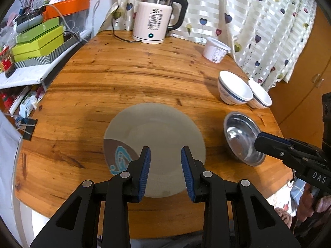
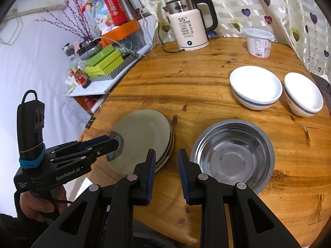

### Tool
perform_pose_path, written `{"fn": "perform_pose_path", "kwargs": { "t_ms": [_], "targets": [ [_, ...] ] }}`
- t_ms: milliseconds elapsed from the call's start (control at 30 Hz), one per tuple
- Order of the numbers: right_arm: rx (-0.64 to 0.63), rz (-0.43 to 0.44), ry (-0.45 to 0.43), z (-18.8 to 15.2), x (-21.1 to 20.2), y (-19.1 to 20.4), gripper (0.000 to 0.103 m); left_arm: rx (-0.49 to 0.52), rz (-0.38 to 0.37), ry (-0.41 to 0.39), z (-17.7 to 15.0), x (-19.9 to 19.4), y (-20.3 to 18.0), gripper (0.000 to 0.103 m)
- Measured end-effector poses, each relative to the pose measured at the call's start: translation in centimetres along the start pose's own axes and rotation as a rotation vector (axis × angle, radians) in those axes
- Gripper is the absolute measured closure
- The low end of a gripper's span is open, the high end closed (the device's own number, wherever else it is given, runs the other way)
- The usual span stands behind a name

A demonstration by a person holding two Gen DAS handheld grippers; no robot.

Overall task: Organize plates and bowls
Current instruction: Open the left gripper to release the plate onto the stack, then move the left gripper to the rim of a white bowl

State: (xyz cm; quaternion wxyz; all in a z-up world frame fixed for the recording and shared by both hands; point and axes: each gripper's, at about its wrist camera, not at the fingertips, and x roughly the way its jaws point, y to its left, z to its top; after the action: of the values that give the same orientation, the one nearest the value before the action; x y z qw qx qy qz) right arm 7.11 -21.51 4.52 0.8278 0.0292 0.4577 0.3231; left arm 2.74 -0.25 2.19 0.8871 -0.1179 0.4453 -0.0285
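Observation:
A stack of grey plates (image 1: 157,136) (image 2: 142,138) with a blue-and-brown pattern lies near the table's front edge. A steel bowl (image 1: 242,138) (image 2: 233,153) sits to its right. Two white bowls with blue bands (image 1: 233,88) (image 1: 260,95) (image 2: 256,86) (image 2: 304,93) stand behind it. My left gripper (image 1: 165,155) (image 2: 115,142) is open and empty, hovering over the near part of the plates. My right gripper (image 2: 166,157) (image 1: 258,139) is open and empty, above the gap between plates and steel bowl.
A cream electric kettle (image 1: 153,24) (image 2: 190,31) with its cord stands at the table's back. A white plastic tub (image 1: 215,49) (image 2: 259,43) is at the back right. A cluttered shelf with green boxes (image 1: 37,41) (image 2: 103,62) borders the left. A curtain (image 1: 258,20) hangs behind.

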Motion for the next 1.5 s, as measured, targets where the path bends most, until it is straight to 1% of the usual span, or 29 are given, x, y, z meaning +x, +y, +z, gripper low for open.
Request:
{"fn": "perform_pose_path", "kwargs": {
  "t_ms": [333, 633, 767, 1000, 1500],
  "targets": [
    [0.076, -0.041, -0.04, -0.3, -2.2, -3.5, 0.081, 0.04, -0.036, 0.013, 1.8, 1.1, -2.2, 0.071],
    [0.161, -0.105, -0.077, 0.8, -3.7, -7.5, 0.081, 0.073, -0.085, 0.037, 4.2, 3.0, -4.3, 0.071],
    [0.183, -0.12, -0.08, 1.2, -3.8, -8.5, 0.081, 0.08, -0.109, 0.043, 5.0, 3.7, -5.0, 0.071],
    [0.214, -0.131, -0.082, 1.8, -3.2, -9.8, 0.081, 0.096, -0.13, 0.049, 6.3, 4.7, -6.2, 0.071],
    [0.278, -0.146, -0.112, 3.9, -2.3, -13.6, 0.081, 0.099, -0.186, 0.083, 10.1, 8.4, -9.3, 0.071]
  ]
}}
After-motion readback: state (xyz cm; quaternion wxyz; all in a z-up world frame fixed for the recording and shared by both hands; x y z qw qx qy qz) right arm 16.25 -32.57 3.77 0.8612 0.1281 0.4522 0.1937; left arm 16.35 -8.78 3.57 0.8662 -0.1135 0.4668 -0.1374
